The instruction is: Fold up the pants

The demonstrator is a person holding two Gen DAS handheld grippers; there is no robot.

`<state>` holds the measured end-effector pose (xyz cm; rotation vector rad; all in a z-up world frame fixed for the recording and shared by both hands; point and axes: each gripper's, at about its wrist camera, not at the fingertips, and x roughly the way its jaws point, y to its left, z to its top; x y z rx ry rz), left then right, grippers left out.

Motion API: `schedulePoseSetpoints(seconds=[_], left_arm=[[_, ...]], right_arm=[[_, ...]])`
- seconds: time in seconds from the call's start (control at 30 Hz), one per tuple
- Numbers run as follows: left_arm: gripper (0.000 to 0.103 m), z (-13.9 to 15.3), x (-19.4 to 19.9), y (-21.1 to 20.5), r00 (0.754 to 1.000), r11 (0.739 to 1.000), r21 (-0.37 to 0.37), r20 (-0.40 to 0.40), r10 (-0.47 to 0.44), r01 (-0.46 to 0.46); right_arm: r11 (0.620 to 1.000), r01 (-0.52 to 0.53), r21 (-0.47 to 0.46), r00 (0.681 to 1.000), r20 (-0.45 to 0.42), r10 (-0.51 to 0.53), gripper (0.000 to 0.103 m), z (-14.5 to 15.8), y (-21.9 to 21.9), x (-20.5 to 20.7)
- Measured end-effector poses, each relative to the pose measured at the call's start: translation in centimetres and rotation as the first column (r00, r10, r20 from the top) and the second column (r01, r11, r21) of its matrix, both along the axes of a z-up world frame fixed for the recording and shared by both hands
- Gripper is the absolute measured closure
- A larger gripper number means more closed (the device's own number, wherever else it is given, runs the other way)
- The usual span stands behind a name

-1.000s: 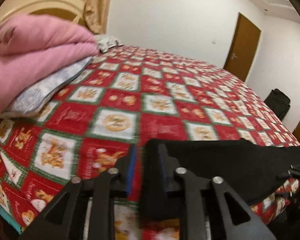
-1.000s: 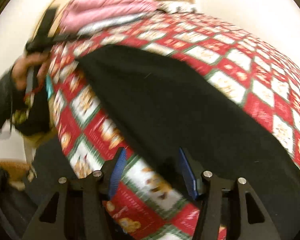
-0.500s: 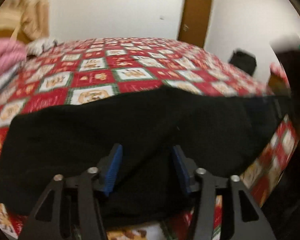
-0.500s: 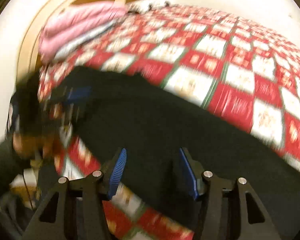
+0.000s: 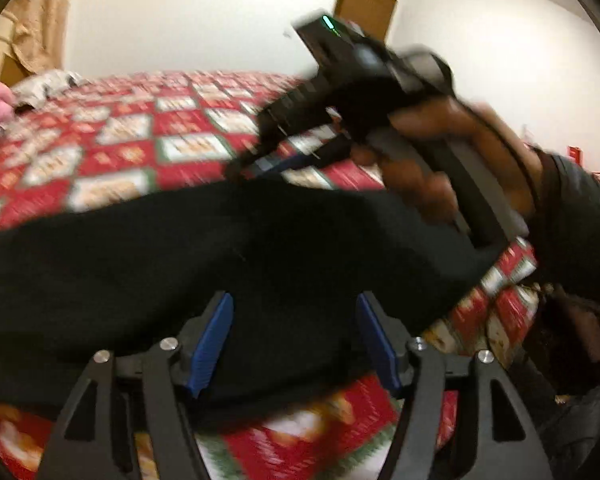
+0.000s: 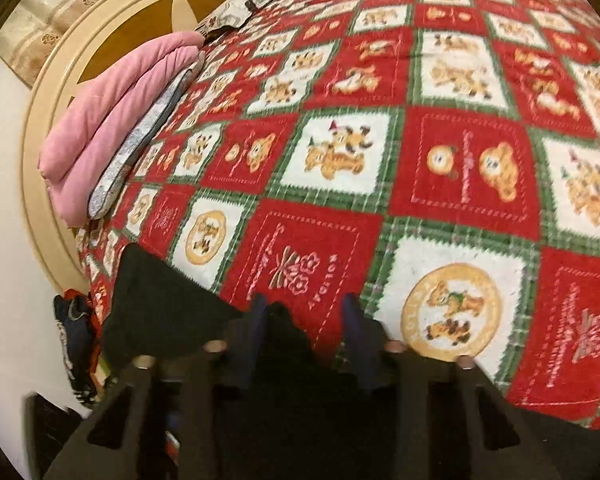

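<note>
Black pants point(image 5: 260, 260) lie spread along the near edge of the bed. My left gripper point(image 5: 294, 340) hovers over their near hem, its jaws opening, blue pads point(image 5: 212, 340) wide apart and pressing nothing. A hand point(image 5: 440, 148) holds my right gripper point(image 5: 252, 164) above the pants' far edge, tips pointing down at the cloth. In the right wrist view the pants point(image 6: 160, 300) end in a corner at the left, and my right gripper point(image 6: 304, 320) has its jaws closing around a raised tuck of black cloth. Red blanket still shows beside the right finger.
A red, green and white patterned blanket point(image 6: 460, 168) covers the bed. Folded pink bedding point(image 6: 100, 128) and a grey pillow point(image 6: 140, 140) lie by the cream headboard point(image 6: 40, 120). Dark clothing point(image 6: 76, 336) hangs off the bed's corner. A brown door point(image 5: 364, 8) stands beyond.
My left gripper let go of the pants' corner, swung right along their near hem and widened. My right gripper moved to the pants' far edge and its jaws narrowed; it now shows in the left view.
</note>
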<state>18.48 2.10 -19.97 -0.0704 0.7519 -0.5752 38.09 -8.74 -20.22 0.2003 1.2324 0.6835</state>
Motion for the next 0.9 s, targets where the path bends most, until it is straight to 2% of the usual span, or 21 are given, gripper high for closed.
schedulePoseSetpoints(seconds=[0.07, 0.13, 0.17, 0.3, 0.43, 0.53, 0.57, 0.6, 0.7, 0.9], left_arm=[[0.032, -0.4, -0.9, -1.0, 0.999, 0.999, 0.050, 0.047, -0.013, 0.011], [0.030, -0.4, -0.9, -1.3, 0.999, 0.998, 0.063, 0.048, -0.022, 0.019], [0.030, -0.3, -0.8, -1.1, 0.999, 0.999, 0.048, 0.038, -0.022, 0.020], [0.030, -0.4, -0.4, 0.0, 1.000, 0.999, -0.038, -0.012, -0.018, 0.017], [0.030, -0.6, -0.3, -0.2, 1.000, 0.999, -0.030, -0.005, -0.017, 0.017], [0.029, -0.7, -0.3, -0.4, 1.000, 1.000, -0.028, -0.001, -0.015, 0.015], [0.029, -0.6, -0.3, -0.5, 1.000, 1.000, -0.024, -0.001, -0.015, 0.015], [0.029, -0.4, -0.4, -0.4, 1.000, 0.999, -0.030, -0.003, -0.019, 0.019], [0.029, 0.1, -0.9, -0.3, 0.999, 0.995, -0.095, -0.021, -0.041, 0.039], [0.029, 0.0, -1.2, -2.0, 0.996, 0.994, -0.060, -0.006, -0.089, 0.088]], right_arm=[[0.999, -0.033, 0.035, 0.999, -0.022, 0.033, 0.091, -0.2, 0.2, -0.4], [0.998, -0.048, 0.035, 0.999, -0.001, 0.048, 0.097, 0.1, 0.6, -1.0], [0.998, -0.053, 0.035, 0.999, 0.003, 0.053, 0.098, 0.2, 0.7, -1.1], [0.999, -0.032, 0.014, 0.996, 0.081, 0.031, 0.101, 1.7, 0.7, -1.3], [1.000, 0.013, 0.009, 0.995, 0.103, -0.014, 0.103, 2.3, -0.3, 0.0], [0.997, 0.046, -0.064, 0.987, 0.155, -0.035, 0.103, 2.0, -0.8, 0.3], [0.996, 0.055, -0.064, 0.987, 0.153, -0.045, 0.103, 1.8, -1.2, 0.5], [0.998, 0.067, -0.010, 0.991, 0.117, -0.066, 0.103, 1.5, -2.2, 0.8], [0.995, 0.070, 0.071, 0.992, 0.099, -0.077, 0.102, 2.3, -5.0, -0.2], [0.991, 0.029, -0.128, 0.986, 0.166, -0.008, 0.100, 3.4, -10.2, -8.0]])
